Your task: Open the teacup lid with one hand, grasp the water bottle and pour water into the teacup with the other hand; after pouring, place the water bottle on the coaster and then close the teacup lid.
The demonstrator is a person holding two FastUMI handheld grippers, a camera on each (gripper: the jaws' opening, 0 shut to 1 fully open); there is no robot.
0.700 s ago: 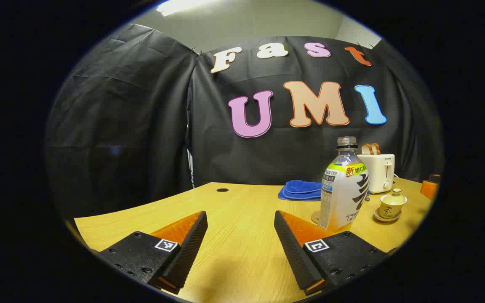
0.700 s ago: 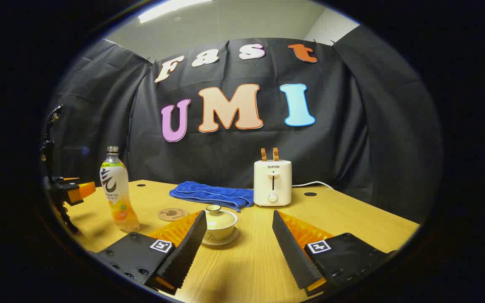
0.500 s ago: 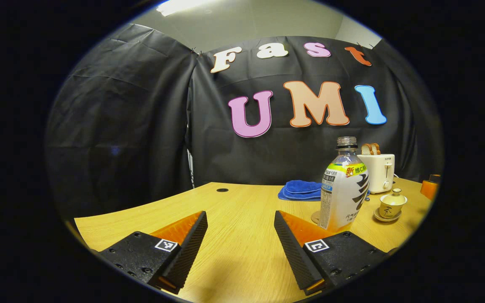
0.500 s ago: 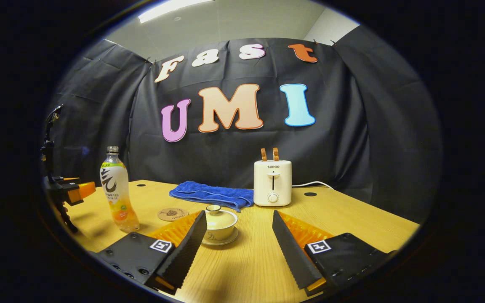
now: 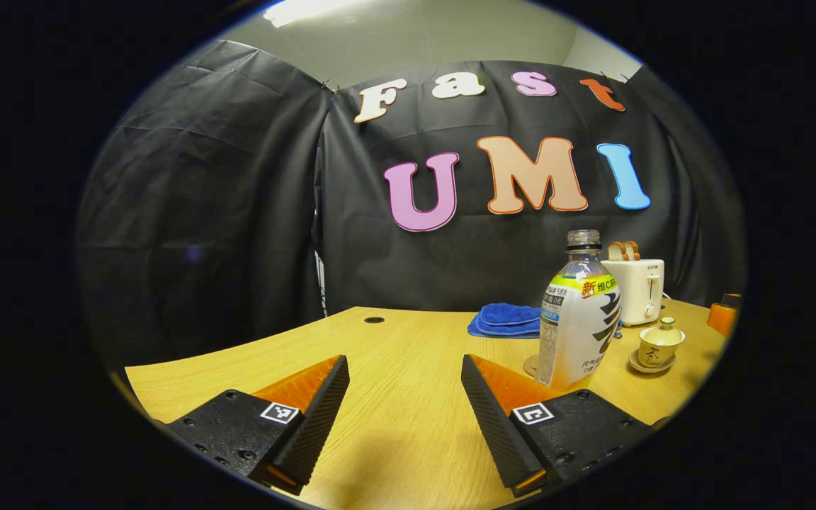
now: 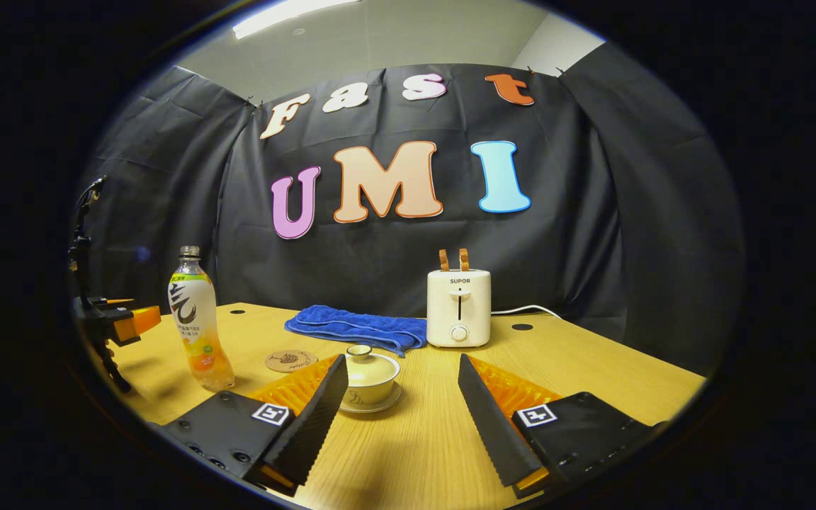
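Spread wide and empty above bare wooden counter: left gripper, beside upright clear plastic water bottle; right gripper, facing lidded cream ceramic teacup, round cork coaster nearby.

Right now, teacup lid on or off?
On. The lid sits on the teacup, knob up; neither tongs touch it.

A: "What lies at the back of the wooden table?"
B: "A folded blue towel lies flat there, and a cream toaster stands upright just to its right, two slices of bread poking out of its slots."
A: "Anything attached to the toaster?"
B: "A white cord runs off behind it toward the black cloth wall. The tabletop also has round dark holes."
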